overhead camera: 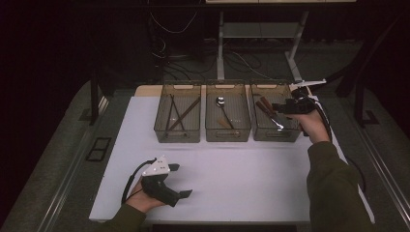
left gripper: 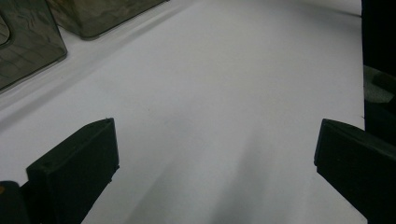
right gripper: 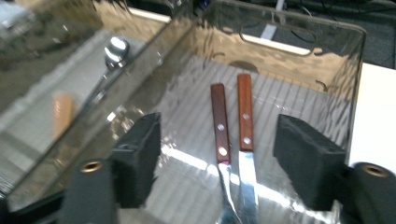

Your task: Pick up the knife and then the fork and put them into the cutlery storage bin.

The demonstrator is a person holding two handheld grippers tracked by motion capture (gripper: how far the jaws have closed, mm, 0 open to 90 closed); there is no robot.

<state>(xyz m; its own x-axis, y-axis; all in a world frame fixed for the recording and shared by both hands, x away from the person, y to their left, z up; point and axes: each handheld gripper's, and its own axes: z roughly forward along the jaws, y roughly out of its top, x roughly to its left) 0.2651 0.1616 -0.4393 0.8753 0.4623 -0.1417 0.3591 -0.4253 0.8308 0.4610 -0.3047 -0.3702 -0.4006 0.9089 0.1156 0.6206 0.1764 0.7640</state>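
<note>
Where right tool (right gripper: 217, 158) hovers open: bin (right gripper: 299, 32) holding two knives (right gripper: 233, 126).

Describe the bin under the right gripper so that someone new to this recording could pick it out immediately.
On the white table, three clear bins stand in a row along the far edge. The wanted bin is the rightmost, beside the person's right hand, with the open right gripper over it. It alone holds two wooden-handled knives lying side by side; the middle bin holds a spoon, the left bin thin dark sticks.

Three bins (overhead camera: 227, 133), two knives (right gripper: 233, 126), one spoon (overhead camera: 221, 107), two chopsticks (overhead camera: 177, 114)
</note>
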